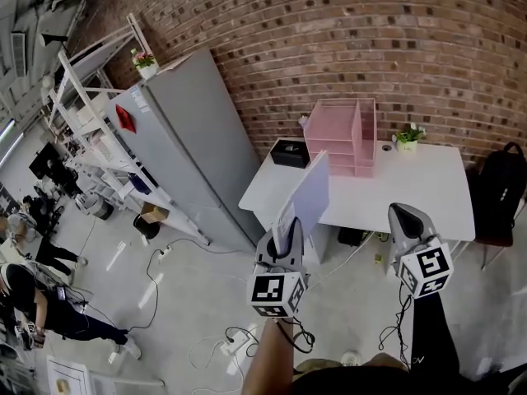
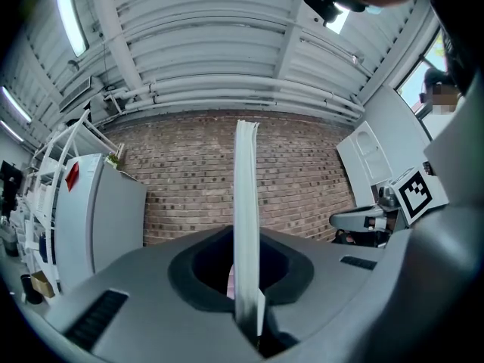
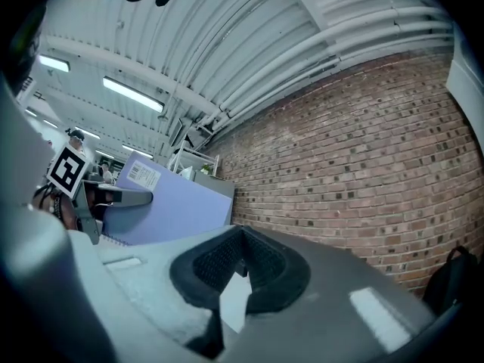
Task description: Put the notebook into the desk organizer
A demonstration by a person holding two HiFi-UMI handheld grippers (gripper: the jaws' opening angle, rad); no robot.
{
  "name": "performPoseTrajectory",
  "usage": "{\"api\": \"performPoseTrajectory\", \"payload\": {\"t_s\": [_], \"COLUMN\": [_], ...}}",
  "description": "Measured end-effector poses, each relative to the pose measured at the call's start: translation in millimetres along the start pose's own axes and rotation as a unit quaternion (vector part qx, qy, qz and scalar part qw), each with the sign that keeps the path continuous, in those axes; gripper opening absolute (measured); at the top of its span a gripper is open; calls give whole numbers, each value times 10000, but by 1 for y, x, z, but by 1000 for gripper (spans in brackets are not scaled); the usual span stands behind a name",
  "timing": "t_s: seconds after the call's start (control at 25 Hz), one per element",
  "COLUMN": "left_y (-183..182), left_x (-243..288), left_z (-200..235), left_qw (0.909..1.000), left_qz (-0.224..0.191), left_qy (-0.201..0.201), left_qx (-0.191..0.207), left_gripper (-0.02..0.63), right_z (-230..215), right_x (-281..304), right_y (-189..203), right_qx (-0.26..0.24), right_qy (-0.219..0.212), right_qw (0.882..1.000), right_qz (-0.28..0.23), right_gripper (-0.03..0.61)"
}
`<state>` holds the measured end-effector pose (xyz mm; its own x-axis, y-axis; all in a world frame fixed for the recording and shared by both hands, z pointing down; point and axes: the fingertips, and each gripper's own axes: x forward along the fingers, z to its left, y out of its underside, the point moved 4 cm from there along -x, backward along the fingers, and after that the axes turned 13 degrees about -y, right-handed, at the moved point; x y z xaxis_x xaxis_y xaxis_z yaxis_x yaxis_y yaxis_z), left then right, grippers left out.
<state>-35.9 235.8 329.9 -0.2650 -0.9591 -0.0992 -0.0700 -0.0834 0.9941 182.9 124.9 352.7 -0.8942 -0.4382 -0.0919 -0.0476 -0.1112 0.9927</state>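
Observation:
A thin lavender notebook (image 1: 306, 197) stands on edge in my left gripper (image 1: 286, 237), which is shut on its lower end. In the left gripper view the notebook (image 2: 246, 203) rises edge-on between the jaws, against the brick wall. The pink desk organizer (image 1: 342, 134) sits at the back of the white table (image 1: 428, 196), ahead of both grippers and apart from them. My right gripper (image 1: 405, 214) hovers before the table's front edge, jaws together and empty. The right gripper view shows the notebook (image 3: 178, 203) at its left.
A black box (image 1: 290, 152) and a small potted plant (image 1: 408, 137) flank the organizer. A tall grey cabinet (image 1: 189, 138) stands left of the table, a black backpack (image 1: 502, 188) to its right. Cables (image 1: 239, 340) lie on the floor. People are at the far left.

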Motion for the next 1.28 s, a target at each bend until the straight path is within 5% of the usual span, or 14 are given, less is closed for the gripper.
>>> {"api": "performPoseTrajectory", "payload": {"t_s": [0.76, 1.28], "left_y": [26, 40], "left_x": [130, 324], "left_z": [31, 90], "left_qw": [9996, 9970], "left_qz": [-185, -235], "left_qy": [197, 741], "left_qx": [71, -19], "left_gripper": [34, 34], "right_z": [-76, -171], "right_x": [99, 261], "right_y": [34, 47], "right_qx": [-91, -129], "right_qy": [182, 629], "right_qw": [9998, 9979], "right_qz": [-73, 70], "right_gripper": [0, 0]}}
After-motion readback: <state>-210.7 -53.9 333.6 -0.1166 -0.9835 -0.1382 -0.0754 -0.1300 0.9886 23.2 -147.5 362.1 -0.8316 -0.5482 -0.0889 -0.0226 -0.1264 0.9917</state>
